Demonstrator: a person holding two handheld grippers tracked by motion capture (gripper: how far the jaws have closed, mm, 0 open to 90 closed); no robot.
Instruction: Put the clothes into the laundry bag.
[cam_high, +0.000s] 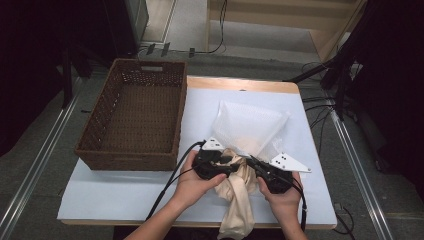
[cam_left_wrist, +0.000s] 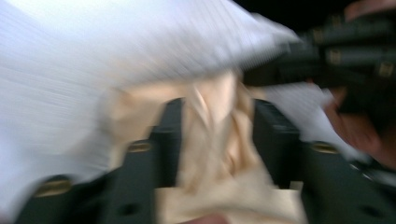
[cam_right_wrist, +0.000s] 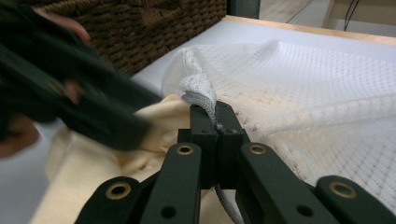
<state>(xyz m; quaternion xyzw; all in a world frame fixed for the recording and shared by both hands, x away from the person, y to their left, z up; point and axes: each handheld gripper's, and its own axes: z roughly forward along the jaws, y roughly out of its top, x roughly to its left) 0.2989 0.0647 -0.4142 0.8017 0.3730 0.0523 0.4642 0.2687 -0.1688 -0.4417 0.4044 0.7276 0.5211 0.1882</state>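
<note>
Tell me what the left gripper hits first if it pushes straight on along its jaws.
Likely the cream cloth bunched between the left gripper jaws, then the white mesh laundry bag just beyond; the view is blurred, so depth is uncertain.

White mesh bag (cam_high: 250, 126) (fine grid weave), cream cloth (cam_high: 239, 200), brown woven basket (cam_high: 134, 116), black claws.

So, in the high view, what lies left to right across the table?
Basket → left hand-held gripper → beige cloth → right hand-held gripper; the mesh bag lies behind both grippers.
</note>
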